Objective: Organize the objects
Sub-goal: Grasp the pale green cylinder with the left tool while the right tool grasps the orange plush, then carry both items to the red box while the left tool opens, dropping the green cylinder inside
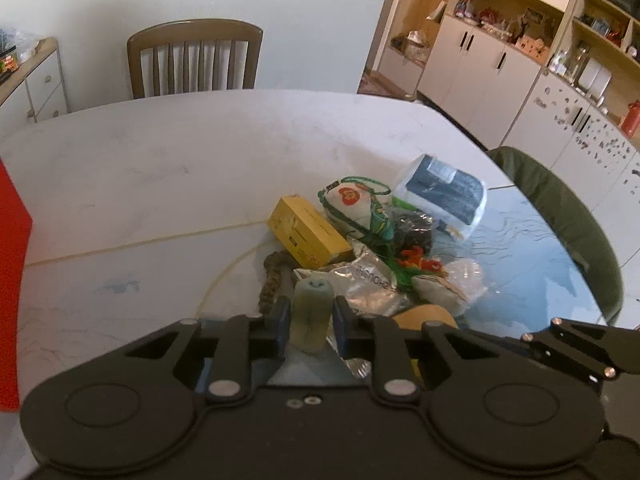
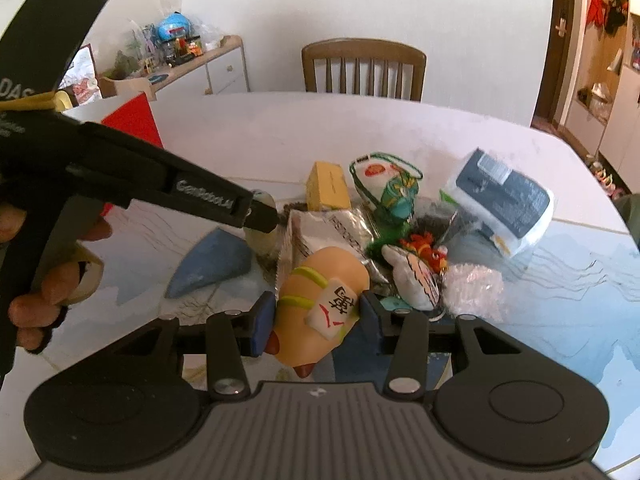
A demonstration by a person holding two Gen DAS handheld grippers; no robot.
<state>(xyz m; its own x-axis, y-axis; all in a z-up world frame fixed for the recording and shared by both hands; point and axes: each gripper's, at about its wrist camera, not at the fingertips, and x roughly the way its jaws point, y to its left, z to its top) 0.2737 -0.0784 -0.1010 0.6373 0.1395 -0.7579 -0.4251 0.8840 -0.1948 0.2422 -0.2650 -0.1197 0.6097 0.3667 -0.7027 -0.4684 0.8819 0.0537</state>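
On a white marble-look bench (image 1: 160, 168), a heap of small items sits near the front edge. The left hand-held gripper (image 1: 310, 314) is clamped on a pale green squishy tube (image 1: 311, 312), held upright at its middle. The right hand-held gripper (image 2: 318, 316) pinches a peach-coloured rubber toy (image 2: 320, 300) across its body. Both look light, soft and compressible, so gentle mid-body grips suit them. Behind lie a yellow box (image 1: 308, 232) and a crinkly foil packet (image 1: 368, 280), likely slippery.

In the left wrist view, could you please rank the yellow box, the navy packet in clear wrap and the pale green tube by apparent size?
1. navy packet
2. yellow box
3. pale green tube, though nearness enlarges it.
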